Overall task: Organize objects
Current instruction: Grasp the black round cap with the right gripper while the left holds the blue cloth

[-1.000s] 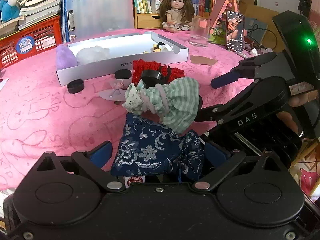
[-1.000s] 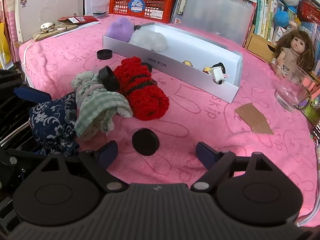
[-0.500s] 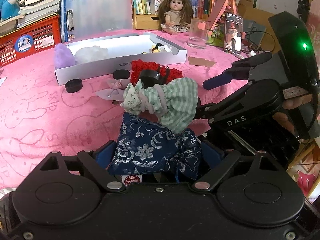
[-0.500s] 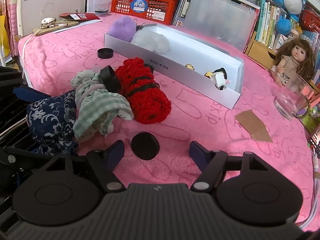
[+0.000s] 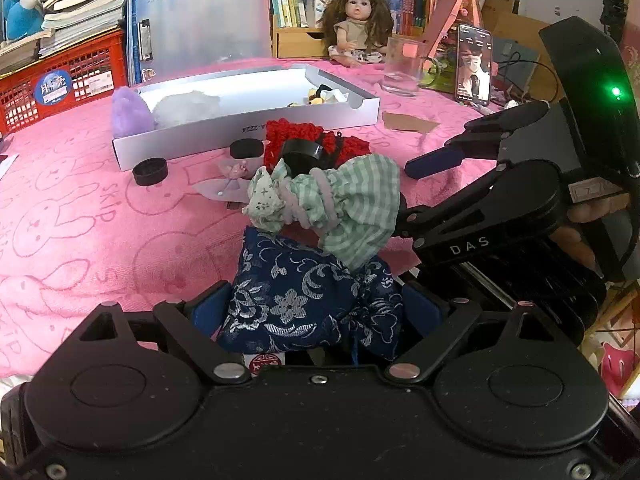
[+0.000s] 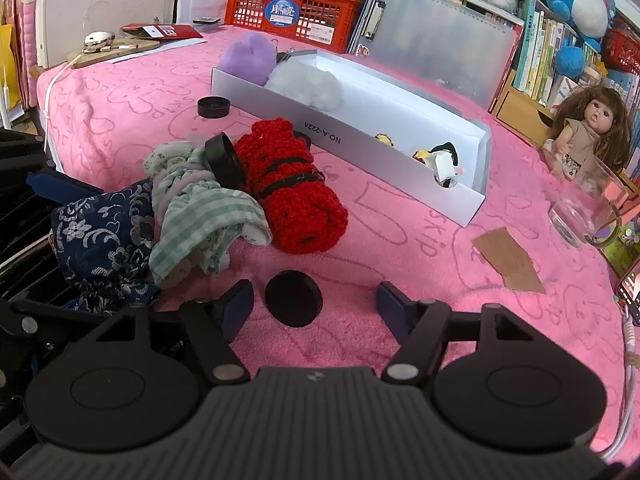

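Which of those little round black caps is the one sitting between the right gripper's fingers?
The flat black cap lying alone on the pink cloth, between the closing jaws of the right gripper but untouched. The others sit farther off, one propped on the fabric pile, one near the white box.

The bench cloth (image 6: 420,264) is pink with faint rabbit outlines and lettering. One pouch (image 5: 304,300) is navy with a white flower-and-scroll pattern; the one (image 5: 352,208) beside it is pale green gingham — its tip a small floral print. The knitted roll (image 6: 296,192) is bright red with black bands. The disc (image 6: 294,298) is plain black, the tray (image 6: 360,148) white — the pompoms in it lilac (image 6: 250,56) and white (image 6: 310,84).
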Motion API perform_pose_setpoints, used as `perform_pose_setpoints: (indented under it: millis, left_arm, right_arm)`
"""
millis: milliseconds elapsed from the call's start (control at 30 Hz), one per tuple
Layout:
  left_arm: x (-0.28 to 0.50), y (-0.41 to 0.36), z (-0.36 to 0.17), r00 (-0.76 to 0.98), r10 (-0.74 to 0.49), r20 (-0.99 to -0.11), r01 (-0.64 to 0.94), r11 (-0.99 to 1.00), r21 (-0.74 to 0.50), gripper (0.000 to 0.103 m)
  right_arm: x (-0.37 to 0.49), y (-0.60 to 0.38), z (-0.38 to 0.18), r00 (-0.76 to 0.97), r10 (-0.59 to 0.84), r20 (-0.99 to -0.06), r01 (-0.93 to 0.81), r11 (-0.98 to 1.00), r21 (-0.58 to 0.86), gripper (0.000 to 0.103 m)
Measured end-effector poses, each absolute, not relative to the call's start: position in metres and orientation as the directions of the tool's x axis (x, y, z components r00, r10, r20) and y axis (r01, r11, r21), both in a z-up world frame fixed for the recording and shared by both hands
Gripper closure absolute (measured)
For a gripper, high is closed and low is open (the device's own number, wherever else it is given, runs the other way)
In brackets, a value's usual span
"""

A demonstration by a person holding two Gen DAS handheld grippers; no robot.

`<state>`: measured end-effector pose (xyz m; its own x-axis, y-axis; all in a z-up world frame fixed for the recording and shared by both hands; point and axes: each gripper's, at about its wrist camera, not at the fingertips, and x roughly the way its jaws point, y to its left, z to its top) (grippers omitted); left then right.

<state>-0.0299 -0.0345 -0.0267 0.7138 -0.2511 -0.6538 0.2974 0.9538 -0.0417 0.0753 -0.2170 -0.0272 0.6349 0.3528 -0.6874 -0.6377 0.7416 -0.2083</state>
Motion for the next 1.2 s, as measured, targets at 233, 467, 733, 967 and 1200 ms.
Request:
perform_pose_setpoints:
  millis: [233, 467, 733, 967, 1200]
  left_arm:
    - [-0.028, -0.036, -0.026, 0.718, -0.243, -0.653, 0.292, 0.956, -0.034, 0.012]
    - [-0.031, -0.033, -0.022, 0.736, -0.26, -0.625, 0.292, 0.955, -0.054, 0.019]
    - [-0.033, -0.026, -0.014, 0.751, -0.273, -0.601, 0.276, 0.957, -0.09, 0.039]
    - [-0.033, -0.019, -0.01, 0.758, -0.276, -0.591, 0.254, 0.96, -0.122, 0.053]
    - [-0.036, -0.017, -0.007, 0.762, -0.28, -0.583, 0.249, 0.959, -0.135, 0.059]
  right_arm:
    - [0.075, -0.216, -0.027, 0.644, 0.344, -0.684, -0.632, 0.742, -0.222, 0.039]
    - [0.073, -0.218, -0.027, 0.649, 0.344, -0.678, -0.63, 0.742, -0.227, 0.046]
    - [0.068, -0.218, -0.022, 0.651, 0.363, -0.667, -0.637, 0.739, -0.22, 0.067]
    - [0.07, -0.218, -0.018, 0.646, 0.365, -0.671, -0.629, 0.752, -0.197, 0.068]
    - [0.072, -0.22, -0.008, 0.659, 0.376, -0.651, -0.614, 0.769, -0.178, 0.069]
